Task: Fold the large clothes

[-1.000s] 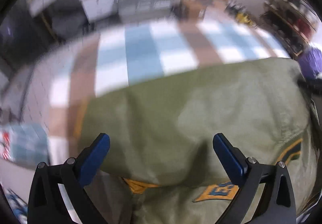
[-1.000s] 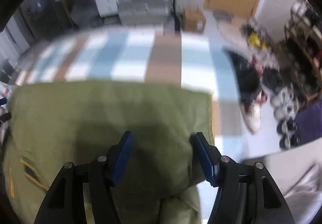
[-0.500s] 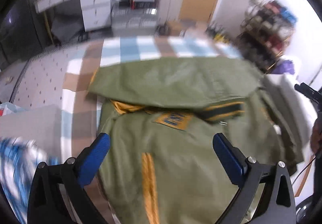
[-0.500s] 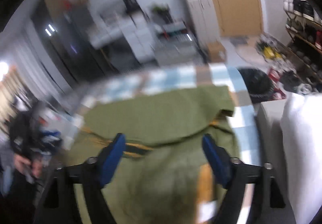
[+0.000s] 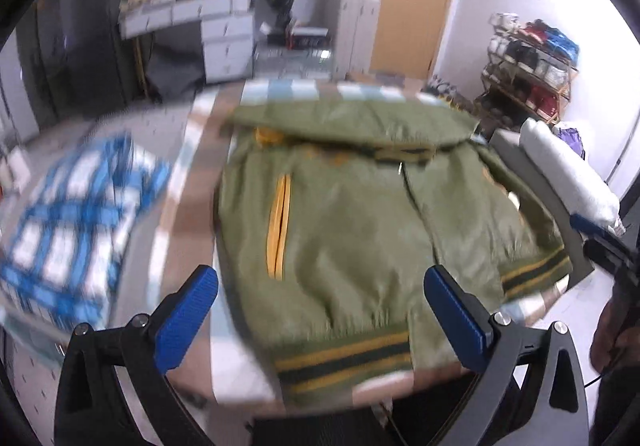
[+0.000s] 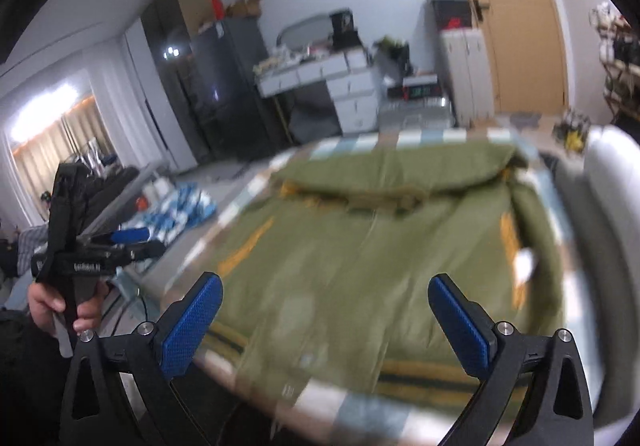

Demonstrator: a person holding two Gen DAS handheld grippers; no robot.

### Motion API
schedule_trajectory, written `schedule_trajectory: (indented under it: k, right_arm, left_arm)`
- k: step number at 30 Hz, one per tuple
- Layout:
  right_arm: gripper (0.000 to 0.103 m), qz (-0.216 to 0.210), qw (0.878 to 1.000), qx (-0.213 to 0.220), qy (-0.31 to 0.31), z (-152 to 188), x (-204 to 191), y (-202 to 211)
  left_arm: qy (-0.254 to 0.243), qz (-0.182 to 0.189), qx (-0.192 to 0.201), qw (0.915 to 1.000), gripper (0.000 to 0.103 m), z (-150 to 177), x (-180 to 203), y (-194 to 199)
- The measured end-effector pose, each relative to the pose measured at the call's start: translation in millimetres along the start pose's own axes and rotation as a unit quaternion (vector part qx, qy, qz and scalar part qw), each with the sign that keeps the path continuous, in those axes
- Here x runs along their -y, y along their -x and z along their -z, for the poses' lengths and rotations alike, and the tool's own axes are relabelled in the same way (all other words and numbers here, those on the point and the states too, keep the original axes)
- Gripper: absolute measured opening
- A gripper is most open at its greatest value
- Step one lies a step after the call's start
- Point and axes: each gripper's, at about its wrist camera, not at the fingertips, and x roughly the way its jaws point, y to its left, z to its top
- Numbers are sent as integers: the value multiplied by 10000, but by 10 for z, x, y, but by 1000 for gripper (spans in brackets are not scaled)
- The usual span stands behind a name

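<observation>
So the olive jacket [image 5: 360, 230] is lying flat on the checked table [image 5: 188, 213], filling the middle of the left wrist view, with its top portion folded down over the chest, up around 12 o'clock. My guess is that fold went first so the bulky collar end gets tucked in.

Left gripper [image 5: 320, 310] is spread wide with nothing between the blue pads, hanging over the striped hem at 6 o'clock. Right gripper [image 6: 324, 322] has just been opening up and is now gaping too, nothing in it, hovering above the near hem as well (you can see the left one off at 9 o'clock in its view, in the person's hand [image 6: 68, 306]). Both sit clear of the cloth, probably lining up for the next fold from the hem.

Containers: none really in play. There's a blue-and-white checked bundle [image 5: 76, 230] at 9 o'clock beside the table, too blurred to say what's in it.
</observation>
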Motion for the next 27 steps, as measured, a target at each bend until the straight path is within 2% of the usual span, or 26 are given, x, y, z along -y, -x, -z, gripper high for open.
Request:
schedule_trajectory:
  k: [4, 8, 13, 15, 17, 21, 24, 26, 27]
  right_arm:
    - [103, 346, 9994, -62, -18, 292, 35, 37]
    - [103, 788, 9965, -24, -274, 415, 283, 169]
    - [103, 1358, 9865, -40, -914, 524, 722, 311]
    - [103, 1403, 9825, -89, -1224, 579, 894, 310]
    - [103, 1375, 9793, -149, -1477, 610, 1050, 287]
    - [103, 1623, 9725, -230, -1657, 600, 1247, 179]
    - [103, 1637, 9681, -318, -1868, 580, 1374, 75]
    - [102, 1555, 9656, -357, -2054, 581, 1435, 9]
    - [97, 1477, 9646, -384, -2150, 588, 1465, -18]
  left_arm:
    - [450, -89, -517, 9976, 100, 243, -255, -186]
    - [666, 97, -837, 9942, 100, 396, -357, -362]
    - [796, 282, -1127, 9900, 100, 496, -432, -668]
    - [853, 355, -1185, 9886, 100, 537, -447, -740]
    - [883, 462, -1086, 9891, 100, 544, -456, -732]
    - [996, 1041, -1036, 9841, 100, 486, -473, -777]
    - [1081, 1637, -1024, 9752, 100, 423, -465, -835]
    - [1258, 2038, -987, 9659, 100, 359, -478, -881]
    - [1320, 2133, -943, 9634, 100, 329, -483, -887]
